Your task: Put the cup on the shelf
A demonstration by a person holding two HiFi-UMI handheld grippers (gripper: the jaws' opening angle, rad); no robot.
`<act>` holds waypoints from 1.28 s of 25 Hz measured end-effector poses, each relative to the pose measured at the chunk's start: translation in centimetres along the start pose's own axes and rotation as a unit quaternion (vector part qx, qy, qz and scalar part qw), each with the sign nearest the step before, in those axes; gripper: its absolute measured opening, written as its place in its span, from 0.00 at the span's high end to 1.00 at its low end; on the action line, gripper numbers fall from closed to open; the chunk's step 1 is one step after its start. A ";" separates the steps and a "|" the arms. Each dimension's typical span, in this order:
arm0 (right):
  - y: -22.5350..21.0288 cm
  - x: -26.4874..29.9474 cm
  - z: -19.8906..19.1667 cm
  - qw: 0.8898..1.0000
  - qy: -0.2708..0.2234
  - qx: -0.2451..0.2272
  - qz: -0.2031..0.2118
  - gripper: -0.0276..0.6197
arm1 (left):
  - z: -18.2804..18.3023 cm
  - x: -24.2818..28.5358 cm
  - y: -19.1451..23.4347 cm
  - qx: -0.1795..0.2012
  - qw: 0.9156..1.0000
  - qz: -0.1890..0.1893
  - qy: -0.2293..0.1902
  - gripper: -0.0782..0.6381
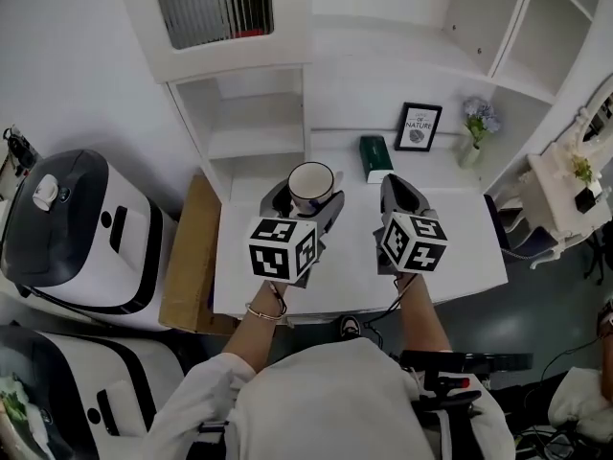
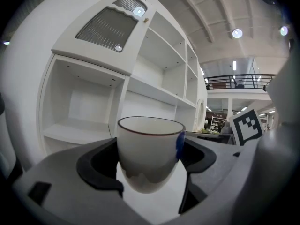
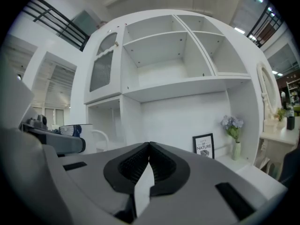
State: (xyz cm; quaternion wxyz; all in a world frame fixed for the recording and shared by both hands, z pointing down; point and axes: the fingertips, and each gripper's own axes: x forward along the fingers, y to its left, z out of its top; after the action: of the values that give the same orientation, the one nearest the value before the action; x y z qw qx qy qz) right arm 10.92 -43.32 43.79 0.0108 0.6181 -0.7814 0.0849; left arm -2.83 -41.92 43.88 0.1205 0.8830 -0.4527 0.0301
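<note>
A tall white shelf unit (image 1: 259, 132) filled the top of the head view, its open compartments bare white in the left gripper view (image 2: 84, 107) and the right gripper view (image 3: 164, 60). A cabinet with a ribbed glass door (image 1: 215, 3) sat at its upper left, something red dimly visible behind the glass. Below it a white worktop (image 1: 460, 247) spread across the middle of the frame. Two white-and-black machines (image 1: 86, 228) stood at the left edge, with a brown cardboard box (image 1: 192, 257) between them and the worktop.

The left gripper (image 1: 308, 199) (image 2: 147, 158) sat just left of centre, its fingers (image 2: 101, 165) closed on the cup (image 1: 310, 186) (image 2: 149, 153). The cup was white with a dark rim, upright, mouth up, held over the worktop in front of the low compartments of the shelf unit. The right gripper (image 1: 397, 188) (image 3: 149, 146) sat just beside it, right of centre, with its fingers pressed together and gripping nothing.

At the back of the worktop stood a framed picture (image 1: 419, 126), a green box (image 1: 376, 158) to its left, and a small vase (image 1: 469, 153) to its right holding pale purple flowers (image 1: 479, 115).
</note>
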 end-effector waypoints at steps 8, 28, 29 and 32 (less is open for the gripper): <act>-0.6 3.4 2.2 0.999 -0.006 -0.018 0.048 0.92 | 2.1 2.0 -0.5 0.019 0.999 0.042 -0.018 0.34; -2.4 0.8 5.5 0.997 -0.044 -0.034 0.048 0.92 | 4.2 2.6 -4.8 0.045 0.999 0.008 -0.009 0.34; -2.6 0.7 5.8 0.997 -0.046 -0.034 0.048 0.92 | 4.6 2.7 -5.2 0.050 0.999 0.003 -0.010 0.34; -3.2 0.1 6.8 0.997 -0.055 -0.032 0.045 0.92 | 6.1 2.9 -6.3 0.059 0.998 -0.011 -0.015 0.34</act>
State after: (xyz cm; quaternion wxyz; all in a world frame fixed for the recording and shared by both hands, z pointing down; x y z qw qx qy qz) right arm 14.55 -45.11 37.49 -0.0164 0.5853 -0.8103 0.0263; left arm 3.58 -42.12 37.32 0.0612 0.8940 -0.4420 0.0419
